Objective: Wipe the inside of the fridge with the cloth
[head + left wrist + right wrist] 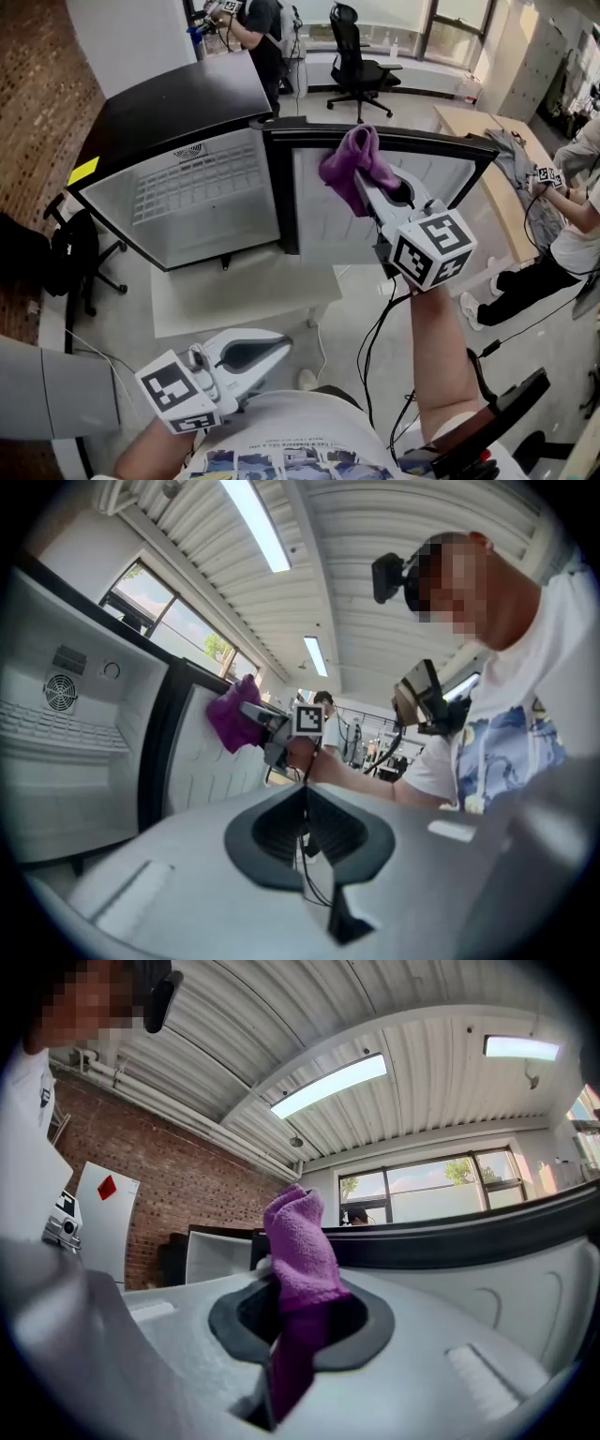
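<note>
A small black fridge (pixel 178 112) stands with its door (pixel 403 202) swung open to the right, showing a white interior (pixel 202 202) with a wire shelf. My right gripper (pixel 364 190) is raised in front of the door's upper inner face and shut on a purple cloth (pixel 349 159), which bunches above the jaws. In the right gripper view the cloth (pixel 300 1241) sticks up from the shut right gripper (pixel 286 1307). My left gripper (pixel 279 349) hangs low near my body, shut and empty. From the left gripper view I see the shut left gripper (pixel 305 803), the cloth (pixel 230 719) and the fridge interior (pixel 66 733).
The fridge rests on a low white table (pixel 244 295). A black office chair (pixel 361 56) and a standing person (pixel 258 33) are behind it. A wooden table (pixel 492 150) and a seated person (pixel 577 225) are at the right. A dark chair (pixel 66 262) stands at the left.
</note>
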Tool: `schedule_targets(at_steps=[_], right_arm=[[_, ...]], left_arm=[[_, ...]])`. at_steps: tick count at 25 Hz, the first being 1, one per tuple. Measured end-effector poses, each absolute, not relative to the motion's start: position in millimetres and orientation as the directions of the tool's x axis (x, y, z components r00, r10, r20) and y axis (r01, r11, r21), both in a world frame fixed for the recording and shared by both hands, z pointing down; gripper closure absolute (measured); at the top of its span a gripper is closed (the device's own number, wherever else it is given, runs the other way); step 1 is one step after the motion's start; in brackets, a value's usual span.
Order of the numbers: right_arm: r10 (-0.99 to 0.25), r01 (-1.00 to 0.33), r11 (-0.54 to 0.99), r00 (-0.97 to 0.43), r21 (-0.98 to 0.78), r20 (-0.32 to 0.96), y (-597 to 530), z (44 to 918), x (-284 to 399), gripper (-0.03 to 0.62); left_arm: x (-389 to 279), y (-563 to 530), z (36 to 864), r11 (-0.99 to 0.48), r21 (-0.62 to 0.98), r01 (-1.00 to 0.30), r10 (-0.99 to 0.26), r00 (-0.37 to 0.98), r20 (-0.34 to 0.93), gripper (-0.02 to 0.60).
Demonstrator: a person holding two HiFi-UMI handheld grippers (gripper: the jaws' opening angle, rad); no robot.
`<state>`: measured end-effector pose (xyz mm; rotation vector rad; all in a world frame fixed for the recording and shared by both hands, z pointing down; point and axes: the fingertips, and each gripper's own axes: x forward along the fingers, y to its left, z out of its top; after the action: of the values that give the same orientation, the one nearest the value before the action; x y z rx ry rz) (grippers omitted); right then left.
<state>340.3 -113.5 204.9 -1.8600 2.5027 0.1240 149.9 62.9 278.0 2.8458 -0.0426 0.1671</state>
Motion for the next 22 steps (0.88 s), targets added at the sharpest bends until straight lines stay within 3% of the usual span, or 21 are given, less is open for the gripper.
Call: schedule_targets(at_steps=[22], right_arm=[[-0.989,-0.988,-0.144,0.145,0.055,0.007,-21,217,529,0.542]], left_arm=[[224,90,287,-0.955,0.285,0.082,0.126,0.982,0.139,0.574]])
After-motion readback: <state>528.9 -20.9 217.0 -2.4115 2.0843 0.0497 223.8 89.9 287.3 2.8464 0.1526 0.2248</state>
